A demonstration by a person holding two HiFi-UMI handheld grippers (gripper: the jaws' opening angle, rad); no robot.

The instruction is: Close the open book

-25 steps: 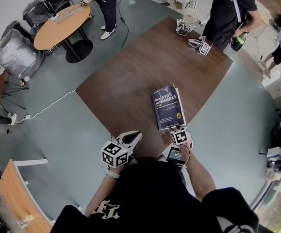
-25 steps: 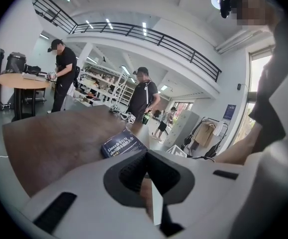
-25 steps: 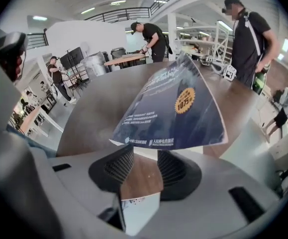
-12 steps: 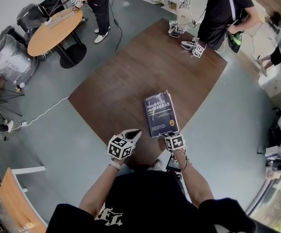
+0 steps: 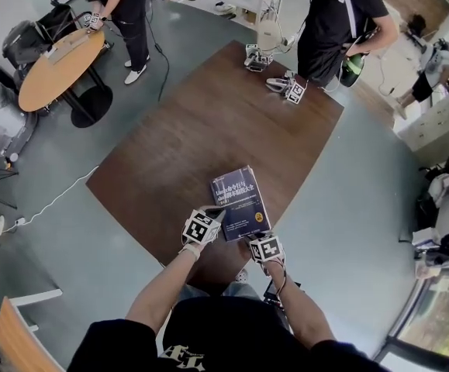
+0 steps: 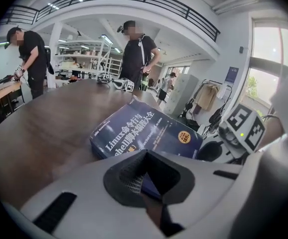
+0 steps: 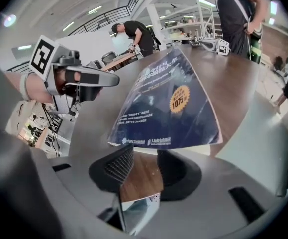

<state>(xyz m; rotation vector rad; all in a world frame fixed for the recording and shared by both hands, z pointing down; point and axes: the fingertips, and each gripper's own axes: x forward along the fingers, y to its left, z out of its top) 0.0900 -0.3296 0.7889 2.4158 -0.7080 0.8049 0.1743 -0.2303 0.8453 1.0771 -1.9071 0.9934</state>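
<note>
Book [image 5: 240, 202] is lying cover-up, apparently already closed, by the near edge of the table [image 5: 208, 115]. Left gripper [image 6: 144, 156] is sitting at its near-left corner with jaws together, probably to press the cover flat. Right gripper [image 7: 144, 167] is hovering at the near edge, jaws apart, holding nothing.

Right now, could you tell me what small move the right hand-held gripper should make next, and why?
Probably press the book's blue cover down flat: its near edge stands lifted above the white pages, and the right hand-held gripper sits open just below that edge.
</note>
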